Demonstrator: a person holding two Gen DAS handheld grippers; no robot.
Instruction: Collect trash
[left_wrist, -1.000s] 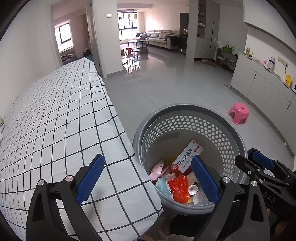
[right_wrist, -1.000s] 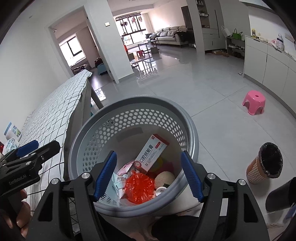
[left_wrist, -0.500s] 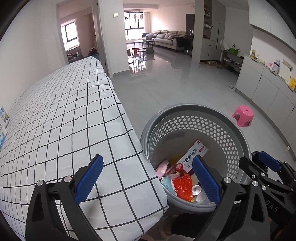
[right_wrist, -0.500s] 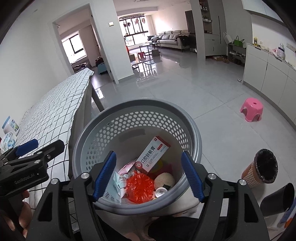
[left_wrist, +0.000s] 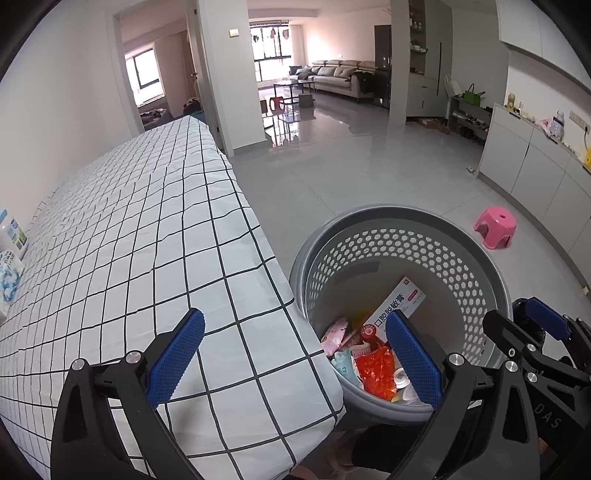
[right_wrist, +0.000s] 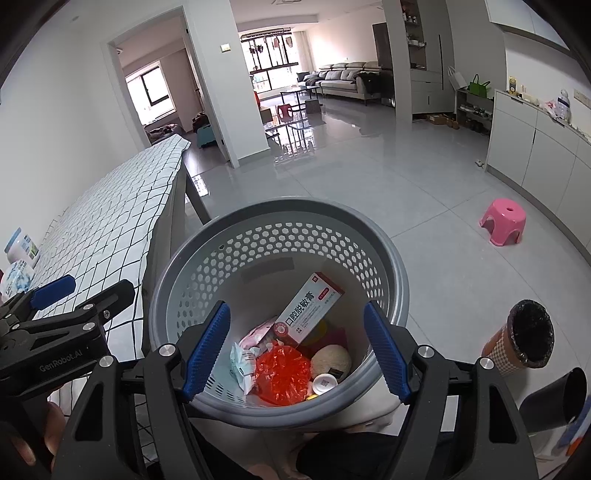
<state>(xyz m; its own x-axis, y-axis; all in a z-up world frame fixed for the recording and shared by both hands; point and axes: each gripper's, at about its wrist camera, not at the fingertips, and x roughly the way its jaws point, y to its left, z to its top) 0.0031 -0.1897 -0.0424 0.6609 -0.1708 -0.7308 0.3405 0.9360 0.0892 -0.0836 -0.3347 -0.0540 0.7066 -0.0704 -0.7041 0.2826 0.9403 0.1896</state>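
Observation:
A grey perforated basket (left_wrist: 402, 236) (right_wrist: 273, 236) stands on the floor beside the checked table. It holds a white and red box (right_wrist: 308, 308) (left_wrist: 397, 306), a red crinkled wrapper (right_wrist: 282, 373) (left_wrist: 376, 371), a pale blue packet (right_wrist: 242, 363), a pink packet (left_wrist: 334, 334), a beige round thing (right_wrist: 330, 360) and a small white cap (right_wrist: 323, 382). My left gripper (left_wrist: 295, 358) is open and empty over the table corner and basket rim. My right gripper (right_wrist: 295, 347) is open and empty above the basket.
The table with a white checked cloth (left_wrist: 122, 240) (right_wrist: 103, 229) fills the left. Blue and white packs (left_wrist: 11, 254) (right_wrist: 20, 258) lie at its far left edge. A pink stool (right_wrist: 504, 221), a checked bin with black liner (right_wrist: 524, 339) and a dark cup (right_wrist: 554, 395) are on the floor right.
Both grippers have drawn back and risen a little; the basket sits lower in both views and more of the table shows. Both stay open and empty.

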